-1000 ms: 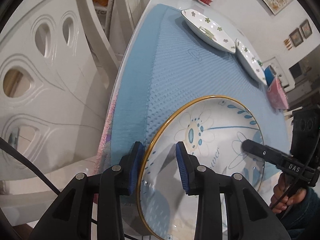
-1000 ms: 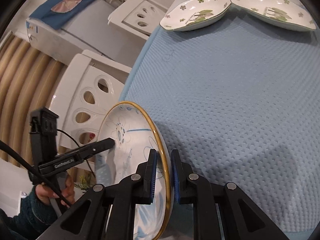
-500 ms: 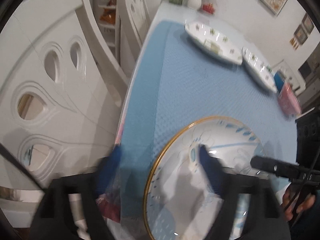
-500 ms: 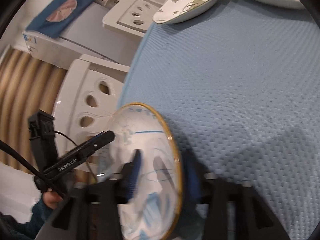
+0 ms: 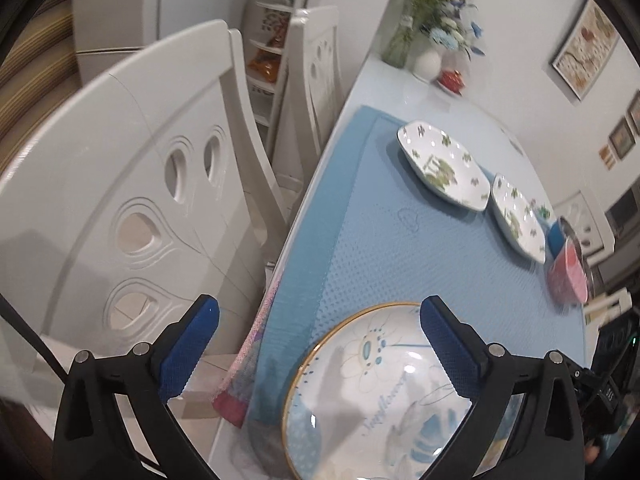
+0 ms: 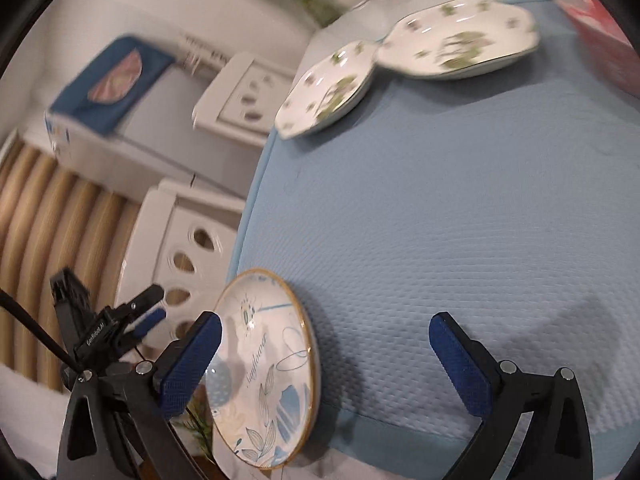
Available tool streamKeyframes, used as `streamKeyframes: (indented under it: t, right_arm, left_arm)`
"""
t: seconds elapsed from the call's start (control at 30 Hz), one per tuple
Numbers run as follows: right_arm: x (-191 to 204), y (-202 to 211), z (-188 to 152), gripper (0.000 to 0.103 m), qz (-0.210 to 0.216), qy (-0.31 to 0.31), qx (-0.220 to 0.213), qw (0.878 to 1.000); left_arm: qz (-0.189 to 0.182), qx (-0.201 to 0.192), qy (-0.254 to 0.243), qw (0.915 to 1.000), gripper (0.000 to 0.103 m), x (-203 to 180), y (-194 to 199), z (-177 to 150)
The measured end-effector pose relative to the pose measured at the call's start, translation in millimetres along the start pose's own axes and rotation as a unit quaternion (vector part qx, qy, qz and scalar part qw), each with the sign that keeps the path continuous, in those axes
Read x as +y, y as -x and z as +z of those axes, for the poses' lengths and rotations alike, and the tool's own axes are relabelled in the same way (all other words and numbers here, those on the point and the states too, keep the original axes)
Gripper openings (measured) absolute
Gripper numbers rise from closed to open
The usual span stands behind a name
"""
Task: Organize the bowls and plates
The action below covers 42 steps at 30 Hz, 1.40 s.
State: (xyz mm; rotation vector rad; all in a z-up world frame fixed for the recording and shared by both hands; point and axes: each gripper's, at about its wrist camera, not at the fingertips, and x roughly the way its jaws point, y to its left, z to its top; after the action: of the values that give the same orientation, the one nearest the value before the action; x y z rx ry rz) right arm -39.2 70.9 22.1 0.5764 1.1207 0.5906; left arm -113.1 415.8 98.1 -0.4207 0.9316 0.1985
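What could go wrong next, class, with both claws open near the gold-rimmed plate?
1. The gold-rimmed plate sits at the mat's corner beside the table edge; a nudge from the left claw or right claw might tip it off.
2. The two flowered plates appear to touch; sliding another against them could chip a rim.

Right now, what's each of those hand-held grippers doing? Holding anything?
Left hand-held gripper: open, holding nothing; the gold-rimmed plate lies on the mat below it.
Right hand-held gripper: open, holding nothing.
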Motion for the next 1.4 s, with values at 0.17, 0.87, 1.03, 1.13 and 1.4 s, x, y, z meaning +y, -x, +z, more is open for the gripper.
streamKeyframes:
  t: [0.17,0.87,1.03,1.13,1.4]
  right_arm:
    - [-10,29,6,0.103,0.012,-0.018,-0.026,0.999]
    - [24,84,75,0.103,0.069,-0.060,-0.082,0.992]
    - [52,80,105,0.103,0.126,-0.105,-0.085,0.983]
    - [75,65,127,0.103,0.133,-0.100,-0.075,0.983]
    - [75,11,166,0.103,0.073,-0.105,-0.045,0.991]
  left_arm:
    - [0.000,-0.003,0.013,0.9999,0.101,-16,15,-3]
    - [0.054,-0.006,-0.139,0.9888,0.101,-87,19,115]
    - [-0.033,-0.033,-0.160,0.9860,0.101,-103,31,172]
    - [-0.077,-0.067,-0.161,0.9816,0.102,-110,33,199]
    - [-0.084,0.006,-0.135,0.9873,0.102,-98,-46,228]
